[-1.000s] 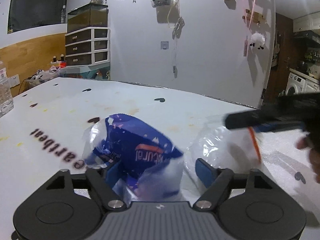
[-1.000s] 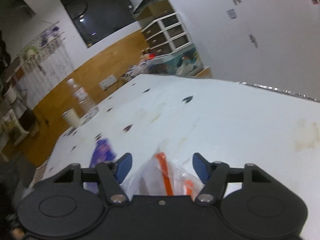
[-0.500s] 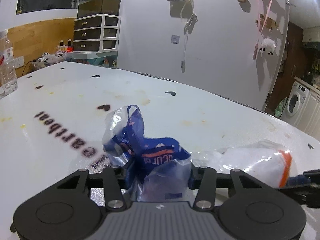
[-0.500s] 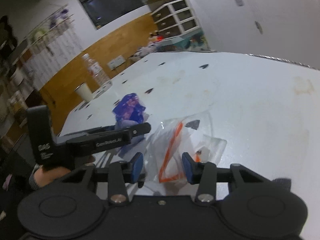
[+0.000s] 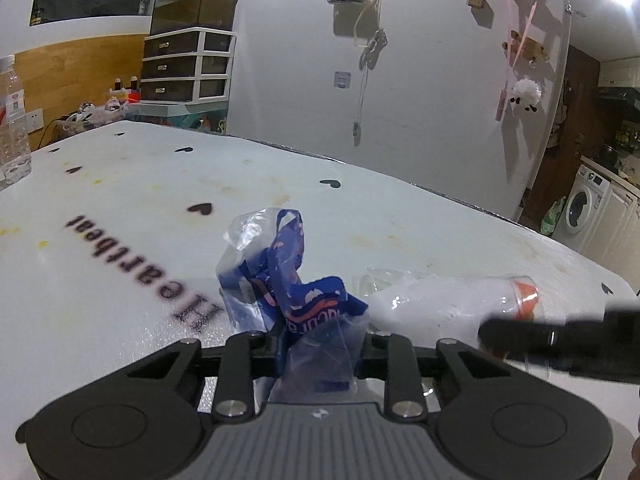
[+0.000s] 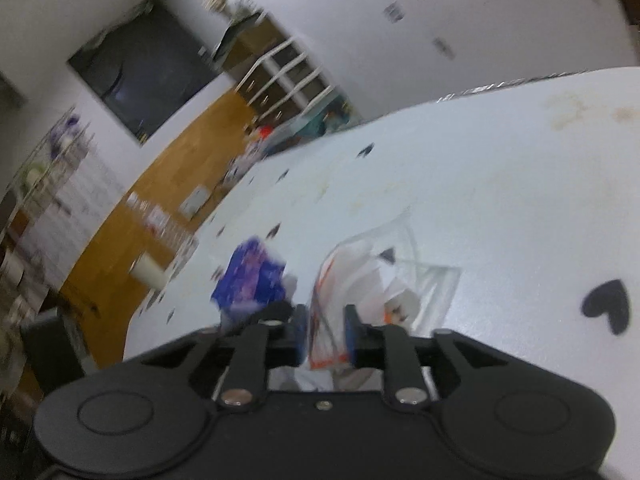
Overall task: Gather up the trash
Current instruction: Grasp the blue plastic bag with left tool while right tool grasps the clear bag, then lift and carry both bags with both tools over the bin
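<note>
Two pieces of trash lie at lower centre on the white table (image 5: 400,216): a blue wrapper (image 5: 296,300) pinched by the left gripper (image 5: 320,354), and a clear orange-striped bag (image 6: 360,280) pinched by the right gripper (image 6: 326,334), both jaws just closing. One water bottle (image 5: 12,128) stands at the left edge; the far tabletop lies open.

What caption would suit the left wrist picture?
Left gripper, jaws just closed, pinches a blue wrapper on the table, clear bag alongside.
</note>
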Demonstrator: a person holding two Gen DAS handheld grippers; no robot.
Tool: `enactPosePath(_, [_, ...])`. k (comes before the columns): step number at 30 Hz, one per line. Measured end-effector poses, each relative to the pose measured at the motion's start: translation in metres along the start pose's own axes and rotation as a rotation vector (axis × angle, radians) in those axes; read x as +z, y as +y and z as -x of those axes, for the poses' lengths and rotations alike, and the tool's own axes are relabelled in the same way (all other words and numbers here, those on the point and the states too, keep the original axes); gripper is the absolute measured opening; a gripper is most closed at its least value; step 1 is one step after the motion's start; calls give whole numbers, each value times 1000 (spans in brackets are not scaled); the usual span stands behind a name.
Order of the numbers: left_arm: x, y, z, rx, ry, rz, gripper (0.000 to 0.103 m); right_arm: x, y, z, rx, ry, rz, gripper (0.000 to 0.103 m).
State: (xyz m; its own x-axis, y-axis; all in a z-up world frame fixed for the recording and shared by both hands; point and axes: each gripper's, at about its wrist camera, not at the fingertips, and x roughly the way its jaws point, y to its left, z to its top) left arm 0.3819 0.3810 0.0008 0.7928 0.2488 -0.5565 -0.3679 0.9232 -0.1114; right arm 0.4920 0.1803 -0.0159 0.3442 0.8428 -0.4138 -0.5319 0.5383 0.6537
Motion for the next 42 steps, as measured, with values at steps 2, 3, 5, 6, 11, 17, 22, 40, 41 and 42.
enactPosePath(2, [0,-2,0,4,0,-11,30,3,-1,0,-12,-37,-34,35])
enactPosePath(3, [0,-3,0,3,0,-12,30,5,-2,-1,-10,-42,-47,35])
enactPosePath(5, [0,-2,0,0,1,-10,29,8,-2,-7,-2,-40,-56,35])
enactPosePath(6, [0,-2,0,-1,1,-10,29,9,-1,-11,-9,-36,-52,35])
enactPosePath(11, [1,-2,0,1,-1,-13,29,5,1,-23,-11,-32,-49,28])
enactPosePath(17, [0,-4,5,7,-5,-12,28,-9,8,-7,-28,-40,-6,9])
enactPosePath(22, [-1,-18,23,16,-19,-66,27,-25,13,24,-96,-116,67,8])
enactPosePath(40, [-45,-65,146,-42,-154,-160,27,-92,56,145,-291,-309,314,8])
enactPosePath(41, [-47,-66,153,-41,-159,-168,27,-95,60,150,-300,-315,322,8])
enactPosePath(42, [-50,-68,160,-41,-162,-174,27,-99,63,157,-310,-319,331,8])
